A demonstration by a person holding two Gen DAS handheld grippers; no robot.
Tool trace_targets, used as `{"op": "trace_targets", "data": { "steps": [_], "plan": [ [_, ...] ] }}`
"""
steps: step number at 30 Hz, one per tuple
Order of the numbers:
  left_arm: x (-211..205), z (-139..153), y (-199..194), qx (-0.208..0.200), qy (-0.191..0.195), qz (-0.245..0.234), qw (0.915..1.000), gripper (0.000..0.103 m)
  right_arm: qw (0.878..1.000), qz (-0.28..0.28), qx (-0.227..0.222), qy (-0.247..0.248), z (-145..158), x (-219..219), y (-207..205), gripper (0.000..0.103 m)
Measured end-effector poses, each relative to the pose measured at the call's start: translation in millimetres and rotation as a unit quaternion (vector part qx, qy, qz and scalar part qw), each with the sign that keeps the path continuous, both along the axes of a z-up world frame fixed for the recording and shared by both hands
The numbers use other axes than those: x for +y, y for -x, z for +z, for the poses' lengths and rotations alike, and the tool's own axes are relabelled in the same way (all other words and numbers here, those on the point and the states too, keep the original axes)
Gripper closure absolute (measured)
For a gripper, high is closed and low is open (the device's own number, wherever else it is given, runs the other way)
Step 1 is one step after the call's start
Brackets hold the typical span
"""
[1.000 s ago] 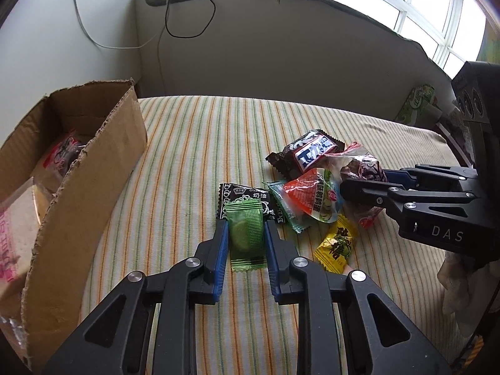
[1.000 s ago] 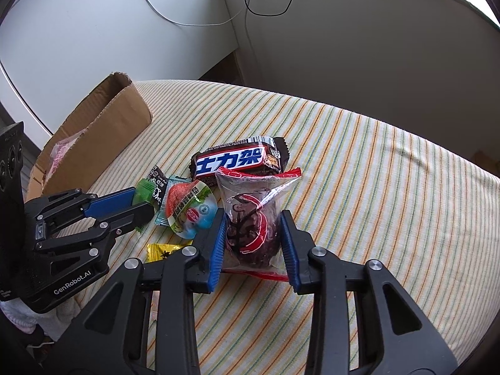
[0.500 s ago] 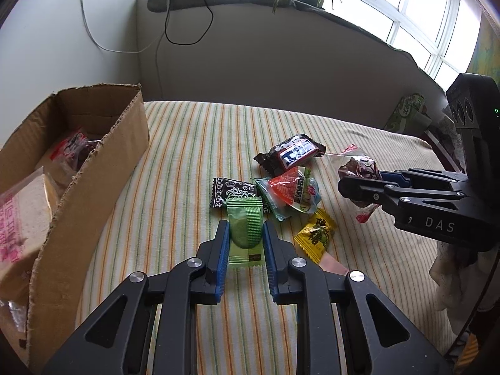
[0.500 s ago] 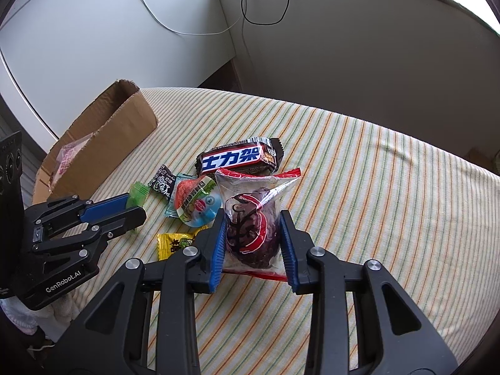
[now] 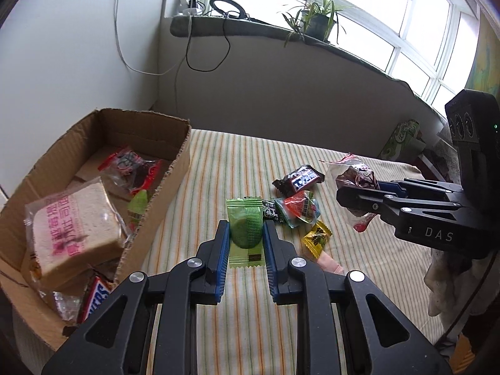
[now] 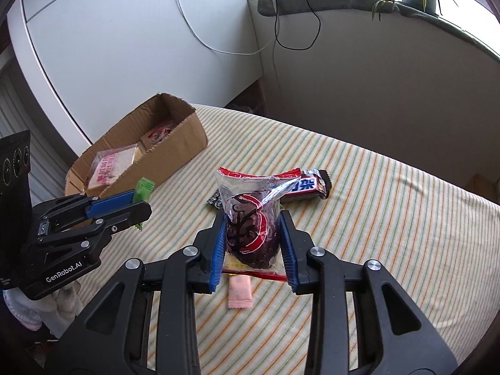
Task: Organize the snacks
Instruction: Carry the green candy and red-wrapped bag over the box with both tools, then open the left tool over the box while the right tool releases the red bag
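Note:
My left gripper is shut on a green snack packet and holds it above the striped table, right of the cardboard box. My right gripper is shut on a clear packet with a dark red snack, held above the table. That packet also shows in the left wrist view. On the table lie a dark chocolate bar, a red and teal packet, a yellow packet and a pink packet.
The box holds wrapped bread, a red-printed packet and a chocolate bar. The striped table stands by a wall under a window sill with a plant and cables.
Both grippers have risen from the table with their packets in them. The left one has moved toward the box, whose inside now shows.

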State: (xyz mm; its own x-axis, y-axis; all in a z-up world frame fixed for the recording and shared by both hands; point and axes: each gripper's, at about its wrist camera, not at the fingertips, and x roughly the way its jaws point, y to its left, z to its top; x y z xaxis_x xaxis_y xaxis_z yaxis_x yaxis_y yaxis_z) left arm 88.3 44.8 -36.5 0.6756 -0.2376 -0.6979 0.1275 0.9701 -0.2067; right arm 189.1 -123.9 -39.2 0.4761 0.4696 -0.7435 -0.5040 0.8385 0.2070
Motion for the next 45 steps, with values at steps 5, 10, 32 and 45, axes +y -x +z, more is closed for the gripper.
{"op": "trace_targets", "data": {
  "steps": [5, 10, 32, 45],
  "plan": [
    [24.5, 6.5, 11.4, -0.010, 0.004, 0.018, 0.9998, 0.083, 1.000, 0.022, -0.009, -0.001, 11.0, 28.7, 6.9, 0.070],
    [45.6, 11.2, 18.1, -0.019, 0.006, 0.036, 0.9991, 0.083, 0.999, 0.044, -0.013, 0.000, 17.0, 62.5, 11.1, 0.070],
    [136.0, 11.4, 34.0, -0.027, 0.015, 0.100, 0.9945, 0.083, 0.994, 0.107, -0.008, 0.018, 14.3, 180.4, 10.9, 0.070],
    [146.1, 8.3, 34.5, -0.021, 0.022, 0.113, 0.9932, 0.076, 0.993, 0.111, -0.013, 0.026, 10.6, 195.9, 10.9, 0.065]
  ]
}}
